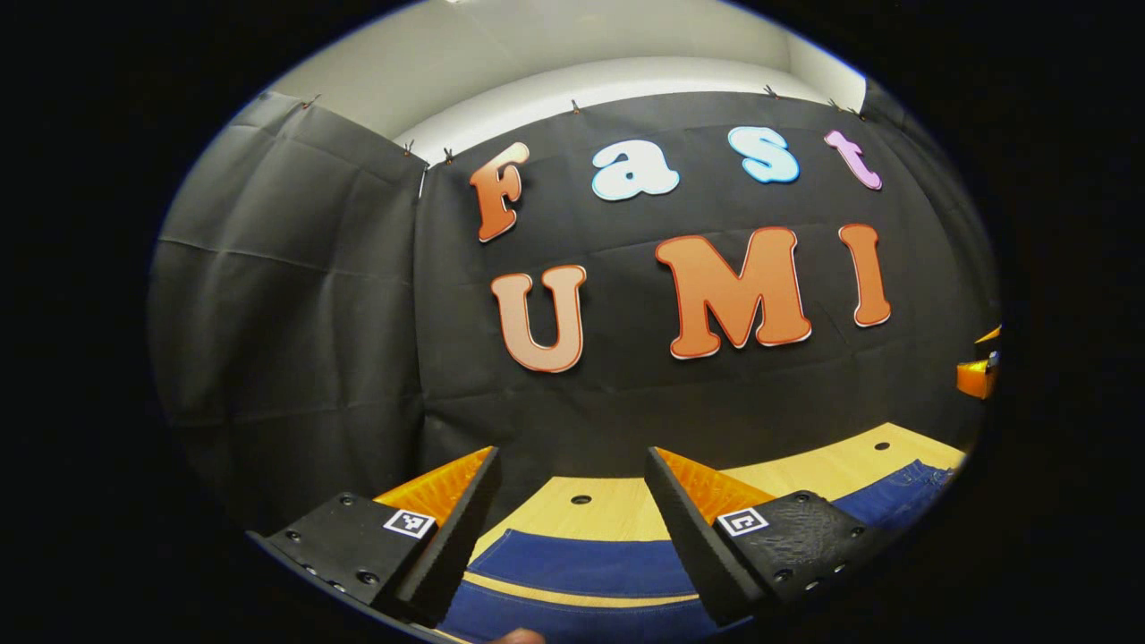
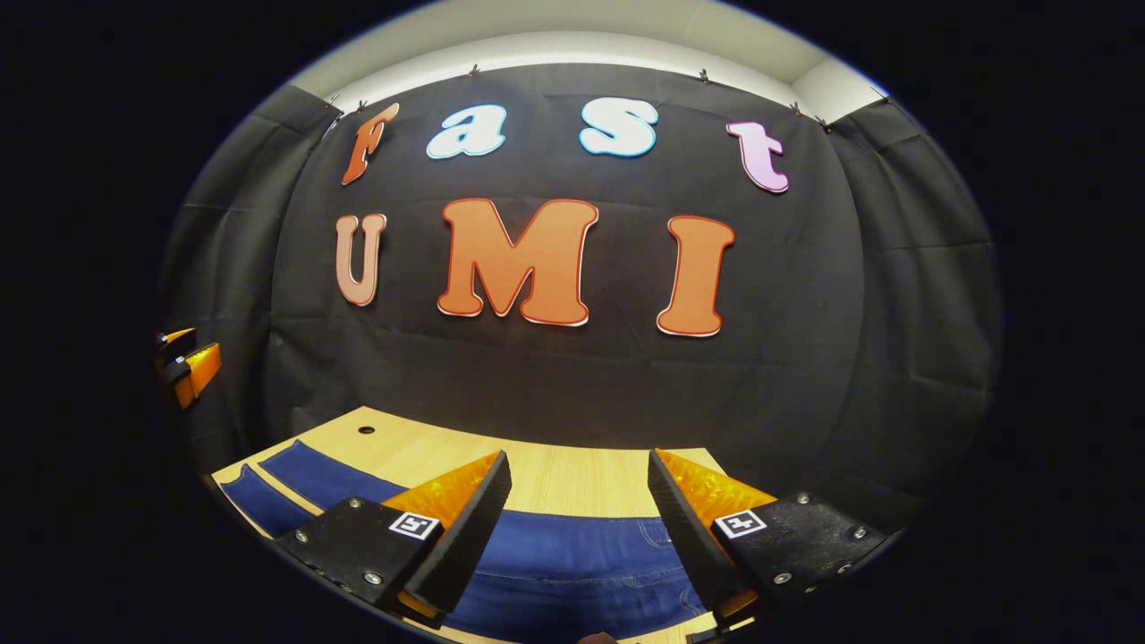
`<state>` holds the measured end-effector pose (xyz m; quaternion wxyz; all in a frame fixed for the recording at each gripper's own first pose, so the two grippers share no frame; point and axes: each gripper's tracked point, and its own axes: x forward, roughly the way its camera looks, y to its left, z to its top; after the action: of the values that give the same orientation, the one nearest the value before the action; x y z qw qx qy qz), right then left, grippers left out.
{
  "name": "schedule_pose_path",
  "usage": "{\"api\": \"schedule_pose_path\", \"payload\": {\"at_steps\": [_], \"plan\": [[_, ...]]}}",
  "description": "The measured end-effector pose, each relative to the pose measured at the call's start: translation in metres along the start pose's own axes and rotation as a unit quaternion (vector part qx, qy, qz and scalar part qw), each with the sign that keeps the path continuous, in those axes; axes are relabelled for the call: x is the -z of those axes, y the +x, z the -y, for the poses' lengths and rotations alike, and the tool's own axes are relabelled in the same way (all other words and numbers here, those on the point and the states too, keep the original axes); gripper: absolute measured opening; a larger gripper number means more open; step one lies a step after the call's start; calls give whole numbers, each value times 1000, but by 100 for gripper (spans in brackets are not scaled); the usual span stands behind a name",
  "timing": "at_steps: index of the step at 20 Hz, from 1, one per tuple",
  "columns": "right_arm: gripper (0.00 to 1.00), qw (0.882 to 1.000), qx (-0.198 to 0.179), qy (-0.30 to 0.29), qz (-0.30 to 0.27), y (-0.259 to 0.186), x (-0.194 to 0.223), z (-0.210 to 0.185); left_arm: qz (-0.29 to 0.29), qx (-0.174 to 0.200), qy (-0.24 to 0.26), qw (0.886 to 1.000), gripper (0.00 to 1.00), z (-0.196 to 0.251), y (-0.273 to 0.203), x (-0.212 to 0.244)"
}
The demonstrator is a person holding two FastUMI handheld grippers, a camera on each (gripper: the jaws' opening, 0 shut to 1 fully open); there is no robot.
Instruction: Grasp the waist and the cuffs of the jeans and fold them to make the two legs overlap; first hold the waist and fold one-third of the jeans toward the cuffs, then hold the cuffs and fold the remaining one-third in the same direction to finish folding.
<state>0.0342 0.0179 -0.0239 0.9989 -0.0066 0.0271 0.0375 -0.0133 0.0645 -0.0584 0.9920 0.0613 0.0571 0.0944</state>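
Note:
The blue jeans (image 1: 581,565) lie flat on the wooden table (image 1: 832,470), their two legs side by side with a thin strip of wood between them. In the left gripper view my left gripper (image 1: 571,458) hovers open above the legs, nothing between its fingers. The waist end (image 1: 903,487) runs off to the right. In the right gripper view my right gripper (image 2: 578,460) is open above the waist and pocket area of the jeans (image 2: 581,555), and the legs (image 2: 304,478) stretch away to the left.
The table (image 2: 555,474) has small round holes and ends against the black cloth wall behind. The other gripper shows as an orange shape at the edge of each view (image 1: 979,371) (image 2: 188,367).

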Motion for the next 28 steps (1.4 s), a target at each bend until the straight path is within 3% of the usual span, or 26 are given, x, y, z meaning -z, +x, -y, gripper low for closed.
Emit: {"api": "schedule_pose_path", "payload": {"at_steps": [5, 9, 13, 16, 19, 22, 25, 28], "plan": [[96, 998, 0, 25, -62, 2, 44, 31, -92, -18, -7, 996, 98, -22, -7, 59], [96, 993, 4, 27, -116, 5, 83, 62, -164, -54, -24, 985, 98, -56, -23, 104], [96, 980, 9, 45, -191, 5, 128, 81, -225, -77, -51, 970, 98, -86, -34, 147], [96, 965, 23, 91, -244, 7, 159, 89, -269, -90, -97, 954, 99, -109, -36, 180], [97, 943, 31, 155, -292, 7, 185, 89, -315, -107, -184, 925, 99, -132, -30, 222], [97, 917, 50, 208, -336, 7, 212, 94, -358, -126, -277, 883, 98, -154, -27, 267], [98, 892, 64, 254, -368, 6, 232, 96, -392, -142, -363, 833, 98, -167, -40, 296], [98, 872, 76, 283, -393, 4, 247, 104, -417, -151, -422, 791, 98, -168, -46, 320]]}}
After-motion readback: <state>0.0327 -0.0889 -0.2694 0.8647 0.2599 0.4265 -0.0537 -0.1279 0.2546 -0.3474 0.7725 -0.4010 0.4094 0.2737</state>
